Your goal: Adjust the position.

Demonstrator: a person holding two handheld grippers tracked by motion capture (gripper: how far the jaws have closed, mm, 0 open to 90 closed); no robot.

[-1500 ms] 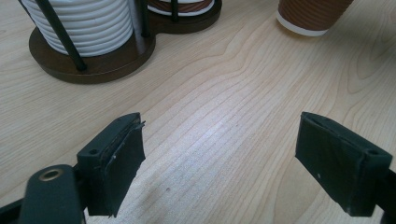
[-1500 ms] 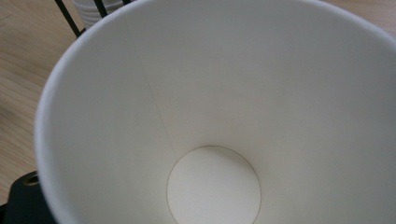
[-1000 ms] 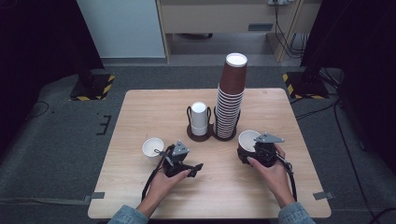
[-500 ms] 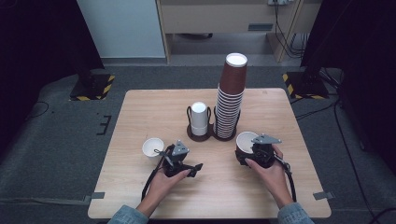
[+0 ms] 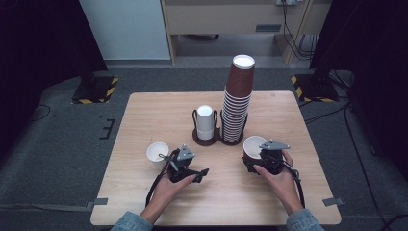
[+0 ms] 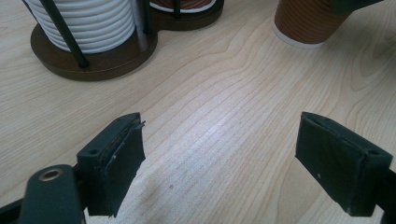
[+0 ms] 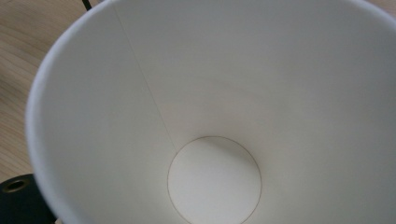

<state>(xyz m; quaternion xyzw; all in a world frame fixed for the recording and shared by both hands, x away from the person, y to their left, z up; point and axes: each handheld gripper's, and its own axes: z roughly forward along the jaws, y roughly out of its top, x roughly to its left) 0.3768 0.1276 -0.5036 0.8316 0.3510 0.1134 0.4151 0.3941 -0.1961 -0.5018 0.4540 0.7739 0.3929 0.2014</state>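
A brown paper cup point(image 5: 252, 147) with a white inside stands upright on the wooden table point(image 5: 159, 106), right of centre. My right gripper point(image 5: 269, 156) sits tight against its near side; its jaws have just been opening. In the right gripper view the cup's white inside point(image 7: 215, 116) hides the pads, so I cannot tell whether they press on it. My left gripper point(image 6: 219, 168) rests low over bare wood, jaws wide apart with nothing between them. In the high view that left gripper point(image 5: 187, 166) lies just right of a small white cup point(image 5: 157, 151).
A dark two-ring holder point(image 5: 211, 139) stands mid-table with a short stack of white cups point(image 5: 205, 122) and a tall stack of brown cups point(image 5: 236, 101). The holder's base point(image 6: 93, 58) and the brown cup point(image 6: 306, 21) lie ahead of the left jaws.
The brown cup and the right gripper have shifted very slightly to the left. The left hand and its gripper have stayed where they were.
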